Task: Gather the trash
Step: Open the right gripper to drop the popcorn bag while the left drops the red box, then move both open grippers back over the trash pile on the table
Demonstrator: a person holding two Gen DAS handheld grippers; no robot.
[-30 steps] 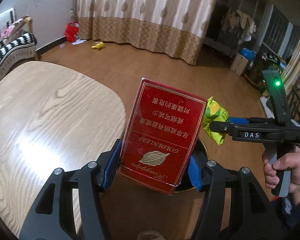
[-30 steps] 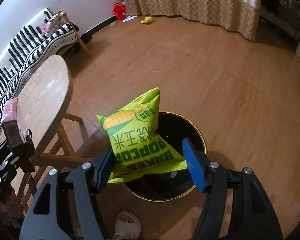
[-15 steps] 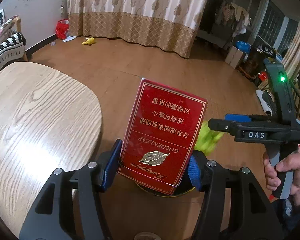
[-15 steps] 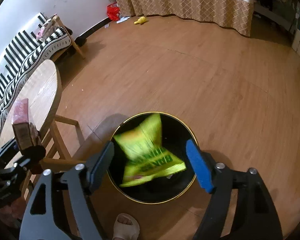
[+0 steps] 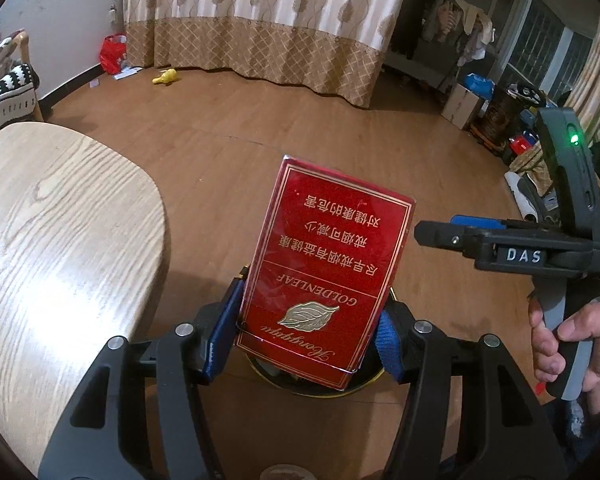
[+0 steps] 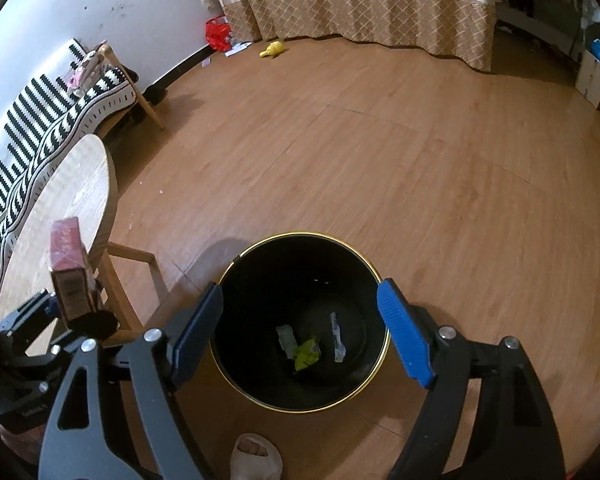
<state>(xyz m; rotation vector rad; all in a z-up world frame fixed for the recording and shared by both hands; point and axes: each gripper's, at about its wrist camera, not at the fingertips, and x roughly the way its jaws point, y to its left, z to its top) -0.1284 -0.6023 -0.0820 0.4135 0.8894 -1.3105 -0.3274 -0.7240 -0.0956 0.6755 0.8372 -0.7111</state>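
A red cigarette pack (image 5: 328, 276) stands upright between the pads of my left gripper (image 5: 308, 332), which is shut on its lower sides. It hangs above the near rim of a black bin with a gold rim (image 5: 268, 376). In the right wrist view my right gripper (image 6: 300, 308) is open over the bin (image 6: 384, 344) with nothing between its fingers. The green popcorn bag (image 6: 306, 354) lies crumpled at the bin's bottom among pale wrappers. The pack (image 6: 70, 268) appears there at the left, beside the table. A hand (image 5: 572, 336) holds the right gripper (image 5: 440, 228).
A light wooden table (image 5: 60, 240) stands left of the bin, its legs close to the rim. A slippered foot (image 6: 256, 456) is just in front of the bin. A striped sofa (image 6: 60, 112), a yellow toy (image 6: 272, 50) and a red bag (image 6: 216, 34) lie further off.
The right gripper opened and the green popcorn bag fell from it into the bin. The left gripper carried the red pack away from the table, over the bin's rim.
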